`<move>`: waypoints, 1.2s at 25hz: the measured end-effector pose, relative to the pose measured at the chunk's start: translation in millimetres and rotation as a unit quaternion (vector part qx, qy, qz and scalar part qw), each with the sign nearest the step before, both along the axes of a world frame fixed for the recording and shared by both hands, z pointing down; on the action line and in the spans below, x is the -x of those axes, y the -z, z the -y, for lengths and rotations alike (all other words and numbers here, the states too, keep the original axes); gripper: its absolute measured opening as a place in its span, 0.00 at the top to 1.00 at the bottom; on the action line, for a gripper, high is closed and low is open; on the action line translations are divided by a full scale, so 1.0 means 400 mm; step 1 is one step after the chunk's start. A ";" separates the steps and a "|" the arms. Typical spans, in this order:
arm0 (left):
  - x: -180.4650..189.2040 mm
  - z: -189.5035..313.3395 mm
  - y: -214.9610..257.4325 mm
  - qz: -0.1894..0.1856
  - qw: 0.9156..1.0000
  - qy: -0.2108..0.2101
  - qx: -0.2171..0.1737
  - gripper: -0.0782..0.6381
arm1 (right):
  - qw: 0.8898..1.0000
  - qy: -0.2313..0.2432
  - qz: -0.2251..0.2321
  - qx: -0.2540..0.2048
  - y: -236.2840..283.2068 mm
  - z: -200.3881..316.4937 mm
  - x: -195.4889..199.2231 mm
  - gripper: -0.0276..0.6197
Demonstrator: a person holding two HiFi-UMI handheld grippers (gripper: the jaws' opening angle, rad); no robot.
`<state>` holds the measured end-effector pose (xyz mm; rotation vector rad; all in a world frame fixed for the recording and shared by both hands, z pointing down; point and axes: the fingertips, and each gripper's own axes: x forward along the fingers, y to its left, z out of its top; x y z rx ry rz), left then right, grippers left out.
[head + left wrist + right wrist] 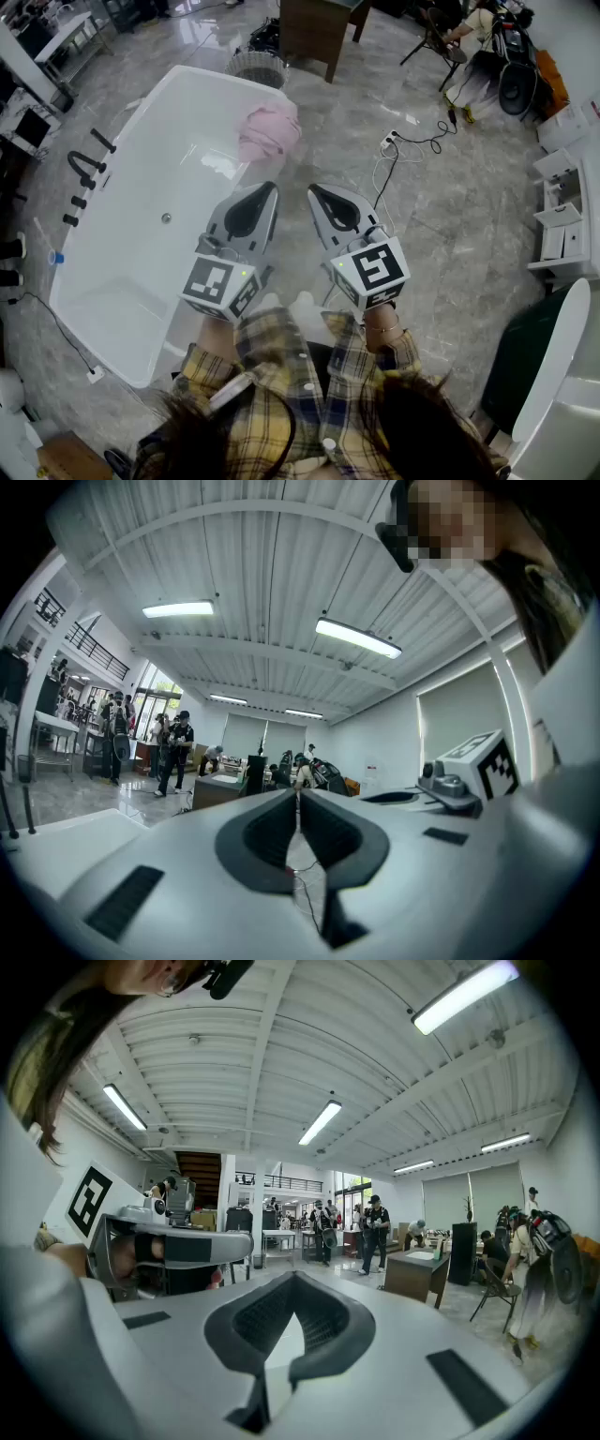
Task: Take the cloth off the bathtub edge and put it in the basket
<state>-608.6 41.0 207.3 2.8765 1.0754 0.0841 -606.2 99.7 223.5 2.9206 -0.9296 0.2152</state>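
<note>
The left gripper (270, 191) is closed, its two dark pads meeting at the tips with nothing between them. The right gripper (315, 191) is closed and empty as well, its jaws pressed together at the front. Both are held side by side, close but not touching, in front of the person's plaid sleeves (281, 361), with their tips pointing away from the body. Each gripper view looks out level across the room, and each catches the other gripper's marker cube at its edge.

The left gripper hangs over the near right rim of the white bathtub (141, 234); the right one is over the grey marble floor (441, 234) just beside the tub. Ahead of both tips, apart from them, the pink cloth (269, 129) lies bunched on the bathtub's right edge, near its far end. The basket (255, 67) stands on the floor just beyond that far end, next to a dark desk (319, 33).

A black faucet (84, 167) is mounted on the tub's left side. A white power strip (392, 142) with a trailing cable lies on the floor to the right of the cloth. Several people stand and sit in the background of the room
</note>
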 end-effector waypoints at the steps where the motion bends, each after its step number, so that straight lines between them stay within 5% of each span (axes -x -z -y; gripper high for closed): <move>1: -0.001 0.000 0.002 0.001 1.000 0.003 0.002 0.85 | 1.000 0.001 -0.002 -0.001 0.002 -0.001 0.000 0.93; 21: 0.011 -0.086 -0.008 -0.005 1.000 0.017 -0.003 0.85 | 1.000 0.005 -0.014 -0.017 -0.017 -0.125 0.029 0.93; 30: -0.137 -0.051 -0.034 -0.001 1.000 0.029 0.001 0.85 | 1.000 -0.001 0.006 -0.018 -0.067 -0.120 -0.114 0.93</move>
